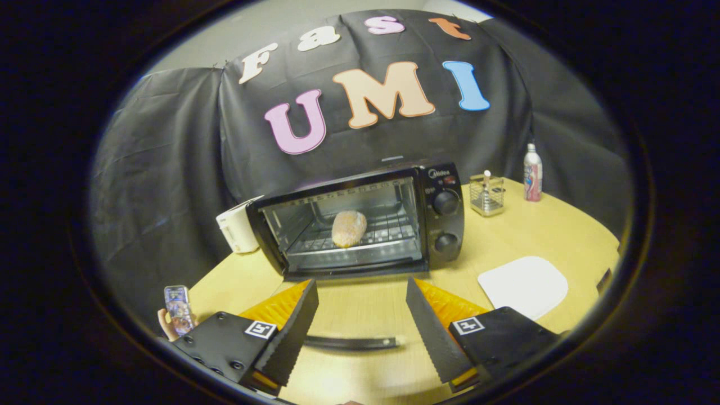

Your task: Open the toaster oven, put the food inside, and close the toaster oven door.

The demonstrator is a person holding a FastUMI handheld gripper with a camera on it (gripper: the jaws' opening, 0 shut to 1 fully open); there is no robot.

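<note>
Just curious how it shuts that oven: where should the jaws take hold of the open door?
Probably by the handle, the dark bar along the lowered door's free edge, crosswise between the fingers of the open gripper. Come from the front, since the door hinges at the toaster oven.

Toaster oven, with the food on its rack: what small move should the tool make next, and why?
Probably lower the tool so its open fingers close on the door handle lying between them, to lift the door shut. The food already sits on the rack inside the toaster oven, and the door is folded down.
</note>
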